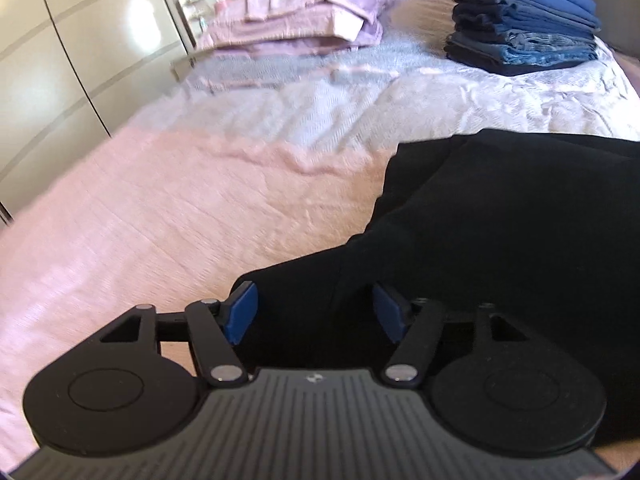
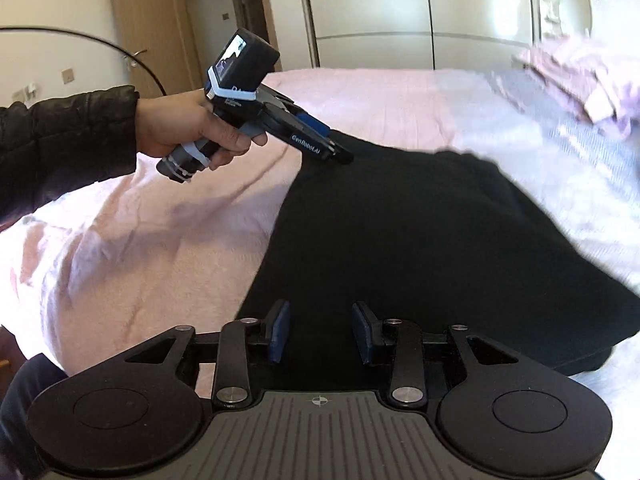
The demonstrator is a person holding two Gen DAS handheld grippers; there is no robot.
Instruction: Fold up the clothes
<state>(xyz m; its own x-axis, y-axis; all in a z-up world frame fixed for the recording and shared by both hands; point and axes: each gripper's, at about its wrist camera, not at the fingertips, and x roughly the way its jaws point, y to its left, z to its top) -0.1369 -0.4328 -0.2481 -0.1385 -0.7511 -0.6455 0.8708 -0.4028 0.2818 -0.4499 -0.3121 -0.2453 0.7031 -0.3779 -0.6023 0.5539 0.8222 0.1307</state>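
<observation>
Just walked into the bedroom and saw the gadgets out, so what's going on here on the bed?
A person is folding clothes with a two-finger gripper in each hand. A black garment lies on the pink bedspread. The left gripper is at its far edge; the right gripper hovers open over the near edge. Neither visibly pinches cloth. A stack of folded dark and blue clothes and a lilac pile sit further up the bed.

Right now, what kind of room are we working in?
Most likely a bedroom. The black garment lies on a bed with a pink bedspread, folded clothes sit in a dark stack near its far end, and a glossy wardrobe lines the wall behind.
</observation>
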